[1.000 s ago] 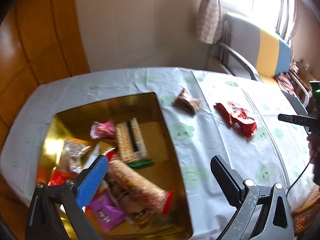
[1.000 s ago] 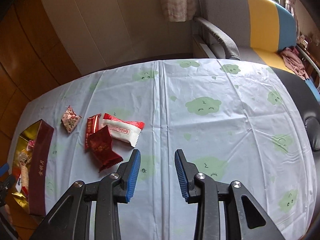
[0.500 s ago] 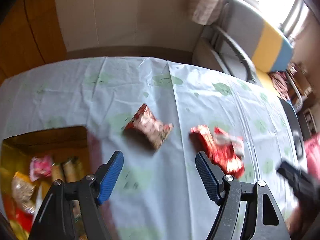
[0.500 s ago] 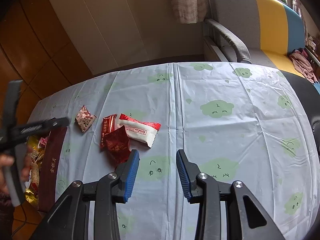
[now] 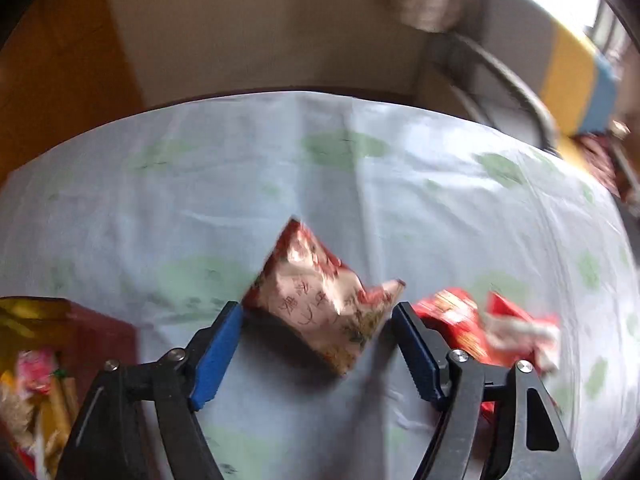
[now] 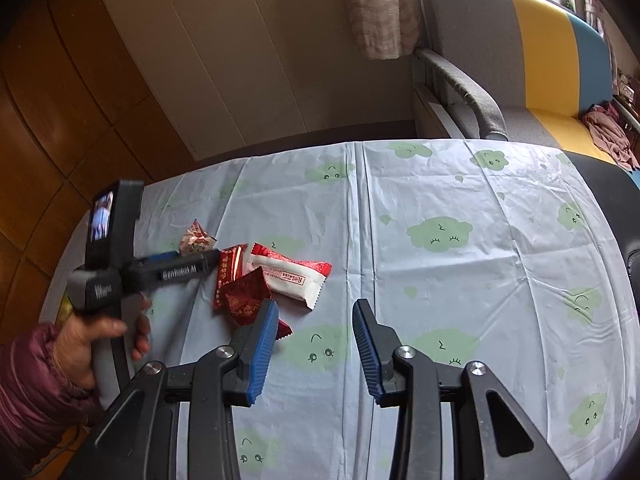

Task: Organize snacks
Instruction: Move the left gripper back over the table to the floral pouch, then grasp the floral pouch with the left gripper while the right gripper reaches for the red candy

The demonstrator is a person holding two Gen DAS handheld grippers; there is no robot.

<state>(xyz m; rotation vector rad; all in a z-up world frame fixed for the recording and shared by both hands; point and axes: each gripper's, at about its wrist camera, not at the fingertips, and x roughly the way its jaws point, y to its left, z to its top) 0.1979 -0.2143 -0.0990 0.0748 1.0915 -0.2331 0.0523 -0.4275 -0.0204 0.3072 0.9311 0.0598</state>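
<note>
Packet [image 5: 320, 300] in pale flowered wrap, on tablecloth [image 5: 280, 184] between pads of left gripper [image 5: 318, 316]: light, crinkly, puffed, best pinched across the belly, not the crimped ends. Left tongs wide, not yet pressing. Right gripper [image 6: 314, 322] narrow, empty. Red packets [image 6: 240, 280] close alongside, liable to snag; gold box [image 5: 36, 344] near left

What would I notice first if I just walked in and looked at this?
Probably the crinkly flowery snack packet on the cloud-print tablecloth, sitting right between the left gripper's open blue fingers. Beside it lies a little heap of red and white wrappers, and behind the table stands a grey, yellow and blue sofa.
</note>
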